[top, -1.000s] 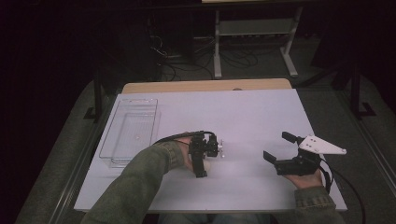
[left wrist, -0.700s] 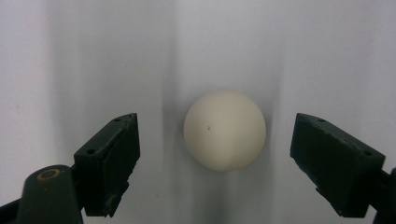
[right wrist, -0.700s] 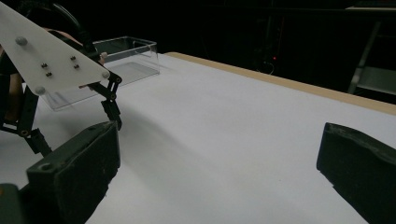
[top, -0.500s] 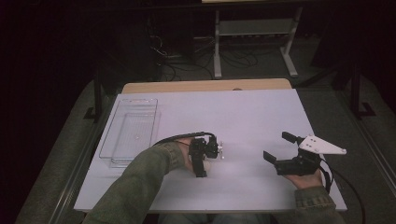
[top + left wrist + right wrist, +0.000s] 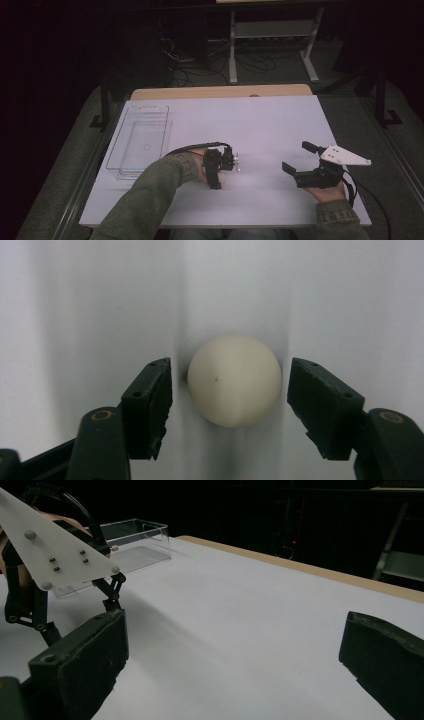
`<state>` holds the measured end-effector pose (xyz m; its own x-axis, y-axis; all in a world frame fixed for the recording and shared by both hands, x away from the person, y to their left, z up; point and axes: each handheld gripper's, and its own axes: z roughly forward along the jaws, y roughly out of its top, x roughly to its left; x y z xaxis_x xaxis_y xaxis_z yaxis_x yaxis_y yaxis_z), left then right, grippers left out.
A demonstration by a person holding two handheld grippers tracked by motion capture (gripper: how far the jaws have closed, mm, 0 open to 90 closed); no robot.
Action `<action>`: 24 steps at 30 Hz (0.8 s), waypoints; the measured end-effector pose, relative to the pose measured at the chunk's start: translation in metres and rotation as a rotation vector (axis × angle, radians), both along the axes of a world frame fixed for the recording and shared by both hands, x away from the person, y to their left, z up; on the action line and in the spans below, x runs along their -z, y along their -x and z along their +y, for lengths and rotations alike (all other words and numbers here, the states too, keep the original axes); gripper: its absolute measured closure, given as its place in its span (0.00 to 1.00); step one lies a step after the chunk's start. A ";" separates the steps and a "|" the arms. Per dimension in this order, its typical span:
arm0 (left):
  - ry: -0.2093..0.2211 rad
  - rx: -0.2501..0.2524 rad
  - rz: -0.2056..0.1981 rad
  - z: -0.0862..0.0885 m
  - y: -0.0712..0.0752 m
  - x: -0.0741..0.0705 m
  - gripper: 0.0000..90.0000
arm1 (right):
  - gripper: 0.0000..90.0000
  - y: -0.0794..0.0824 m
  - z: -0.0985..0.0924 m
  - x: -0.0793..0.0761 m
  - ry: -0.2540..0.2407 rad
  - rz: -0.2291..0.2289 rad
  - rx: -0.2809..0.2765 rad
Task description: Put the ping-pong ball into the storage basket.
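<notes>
1. While the left gripper (image 5: 230, 390) points down at the white counter (image 5: 260, 125), a cream-white ball (image 5: 234, 380) sits on the counter between its fingers (image 5: 150, 405).
2. Left fingers have just been closing in on the ball. In the left gripper view there's a thin gap on each side, narrower at the picture's left; pads not pressing on it yet.
3. From the high view the left gripper (image 5: 223, 165) sits near the counter's middle, slightly toward the person's edge, with a green sleeve (image 5: 150, 195) coming in from the bottom.
4. Right gripper (image 5: 302, 162) is well apart, over the counter's right side, held in the person's hand (image 5: 327, 190). Fingers (image 5: 85, 665) spread wide, nothing between them, only bare counter.
5. Clear plastic bin (image 5: 140, 145) stands at the counter's left side, well away from the ball.
6. Right gripper view also catches the left gripper's grey three-cornered plate (image 5: 55, 555) in front of that bin.
</notes>
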<state>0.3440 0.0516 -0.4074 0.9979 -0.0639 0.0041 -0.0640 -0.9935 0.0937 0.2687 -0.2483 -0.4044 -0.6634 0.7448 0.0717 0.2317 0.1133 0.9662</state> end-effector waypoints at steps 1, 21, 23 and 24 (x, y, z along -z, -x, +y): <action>0.000 -0.001 -0.001 0.000 0.000 0.000 0.41 | 0.00 0.000 0.000 0.000 0.000 0.000 0.000; -0.012 0.009 0.003 0.000 -0.001 0.002 0.57 | 0.00 0.000 0.000 0.000 0.001 0.001 0.000; -0.013 0.011 0.009 0.000 -0.001 0.002 0.57 | 0.00 0.000 0.000 0.000 0.002 0.000 0.000; -0.014 0.009 0.010 0.000 -0.001 0.001 0.57 | 0.00 0.000 0.000 0.000 0.002 0.000 0.000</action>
<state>0.3452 0.0518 -0.4088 0.9973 -0.0730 -0.0072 -0.0722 -0.9941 0.0809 0.2687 -0.2481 -0.4045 -0.6637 0.7447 0.0701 0.2314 0.1152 0.9660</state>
